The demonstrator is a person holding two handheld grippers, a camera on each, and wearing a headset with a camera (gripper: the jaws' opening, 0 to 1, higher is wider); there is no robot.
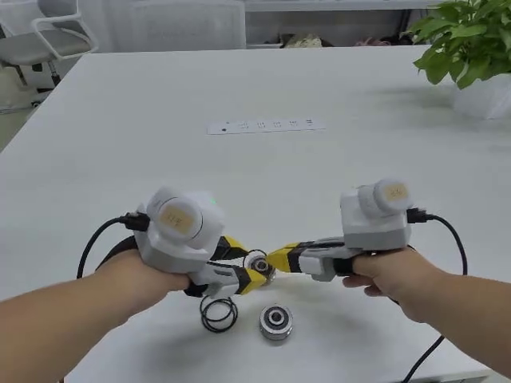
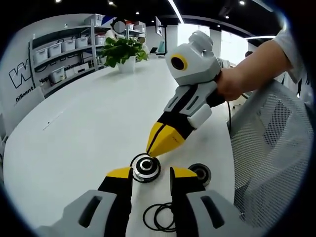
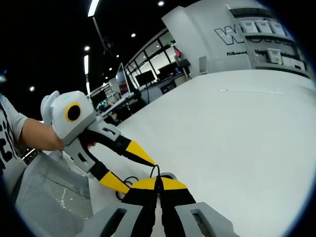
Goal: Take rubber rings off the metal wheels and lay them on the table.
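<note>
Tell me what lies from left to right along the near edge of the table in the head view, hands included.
Left hand → loose rubber rings → loose metal wheel → right hand.

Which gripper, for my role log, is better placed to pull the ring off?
Likely right: the right gripper is shut on the rubber ring at the wheel, which the left gripper's fingers flank.
</note>
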